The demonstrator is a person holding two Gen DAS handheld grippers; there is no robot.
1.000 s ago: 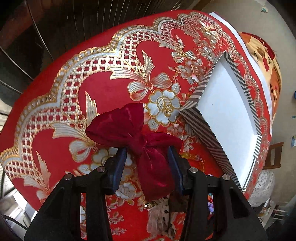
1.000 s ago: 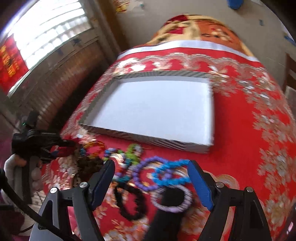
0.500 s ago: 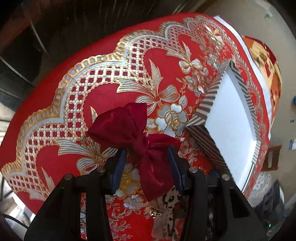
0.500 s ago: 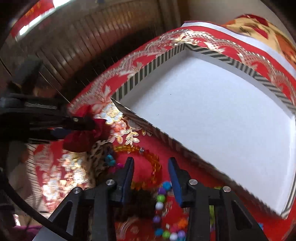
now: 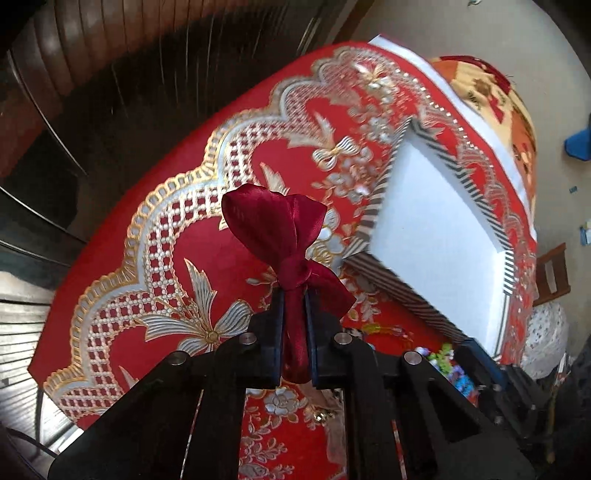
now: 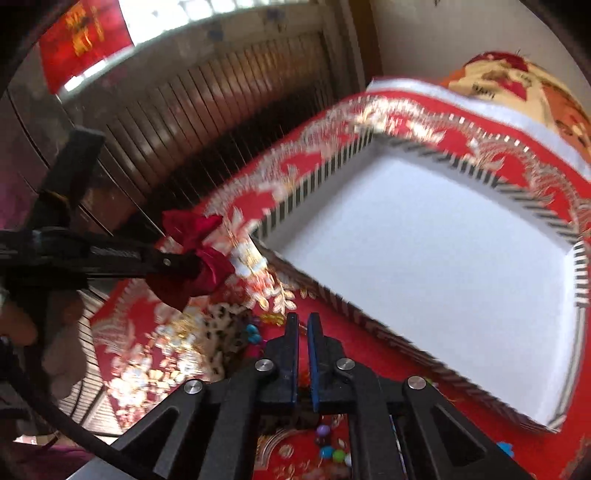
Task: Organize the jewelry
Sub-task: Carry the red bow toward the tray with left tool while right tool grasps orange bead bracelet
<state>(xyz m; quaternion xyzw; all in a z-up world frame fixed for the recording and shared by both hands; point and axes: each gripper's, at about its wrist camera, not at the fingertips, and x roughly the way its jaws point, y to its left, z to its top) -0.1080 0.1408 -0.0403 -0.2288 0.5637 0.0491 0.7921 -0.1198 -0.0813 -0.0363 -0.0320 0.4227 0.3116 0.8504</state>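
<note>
Two grippers show. The left gripper (image 5: 294, 295) is clamped on one dark red bow (image 5: 280, 236), held up over the red tablecloth (image 5: 177, 236). The right gripper (image 6: 302, 321) has its jaws pressed together; I cannot tell if anything is pinched. Bead bracelets (image 6: 332, 452) lie under it, mostly hidden and blurry. Farther right sits one striped tray (image 6: 314, 181), white inside, nothing in it.

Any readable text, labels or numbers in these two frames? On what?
None legible.
Red hanging by the window: gold characters, too blurred to read.
Patterned blanket beyond the red tablecloth: dark marks, maybe lettering, too blurred.
Striped tray: stripes only, no text.
</note>
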